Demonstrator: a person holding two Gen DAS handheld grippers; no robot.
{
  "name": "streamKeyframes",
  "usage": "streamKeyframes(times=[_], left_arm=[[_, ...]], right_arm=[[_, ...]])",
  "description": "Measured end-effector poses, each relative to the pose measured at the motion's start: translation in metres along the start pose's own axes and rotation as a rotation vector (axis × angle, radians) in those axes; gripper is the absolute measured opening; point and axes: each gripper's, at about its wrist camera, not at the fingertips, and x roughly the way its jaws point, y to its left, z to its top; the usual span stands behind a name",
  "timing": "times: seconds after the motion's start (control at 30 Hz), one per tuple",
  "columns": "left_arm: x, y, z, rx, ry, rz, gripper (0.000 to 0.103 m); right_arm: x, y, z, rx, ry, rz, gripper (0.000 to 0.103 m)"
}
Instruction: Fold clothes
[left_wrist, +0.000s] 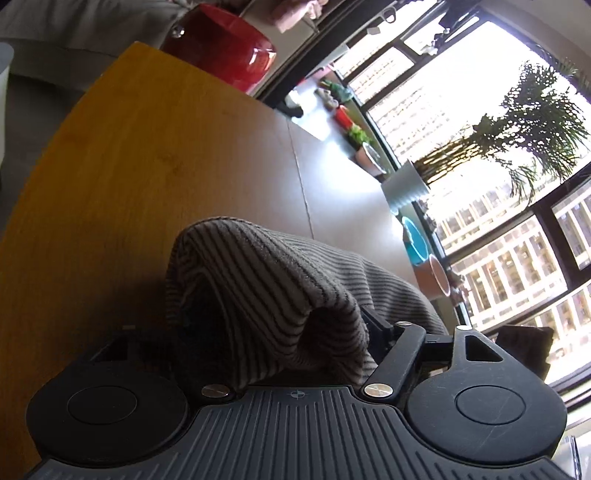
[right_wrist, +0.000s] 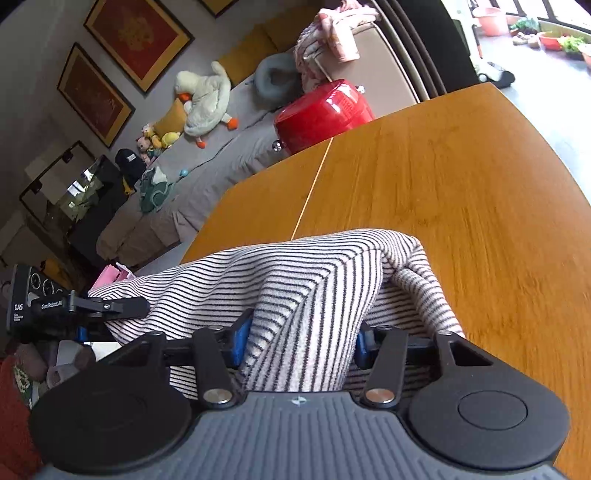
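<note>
A grey-and-white striped garment (left_wrist: 258, 280) lies bunched on the wooden table (left_wrist: 110, 184). In the left wrist view it humps up over my left gripper (left_wrist: 266, 332) and hides the fingers, so their hold on it is unclear. In the right wrist view a thick fold of the same garment (right_wrist: 295, 280) fills the gap of my right gripper (right_wrist: 303, 336). Both blue pads (right_wrist: 242, 332) press on that fold. My left gripper (right_wrist: 74, 306) shows at the left edge of that view, reaching into the garment's far side.
A shiny red case (right_wrist: 325, 110) stands just beyond the table's far edge (right_wrist: 461, 184). Behind it is a grey sofa with plush toys (right_wrist: 207, 96). In the left wrist view, plant pots (left_wrist: 406, 184) line a bright window.
</note>
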Motion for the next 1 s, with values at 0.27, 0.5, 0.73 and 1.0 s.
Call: streamKeyframes(times=[0.27,0.5,0.73,1.0], left_arm=[[0.004,-0.021,0.053,0.111,-0.148,0.015,0.041],[-0.017,-0.04,-0.013,0.184,-0.113,-0.064,0.042],[-0.008,-0.023,-0.071,0.208,-0.039,0.008,0.055],[-0.06,-0.039,-0.076,0.335,-0.181,0.109,0.083]], right_arm=[[0.012,0.009,0.059,-0.072,-0.08,-0.013,0.031],[-0.045,0.006,0.024,-0.059,-0.058,0.051,0.032],[-0.066,-0.004,-0.032,-0.047,-0.01,-0.02,0.033],[-0.099,-0.007,-0.041,-0.085,-0.069,-0.138,0.053]])
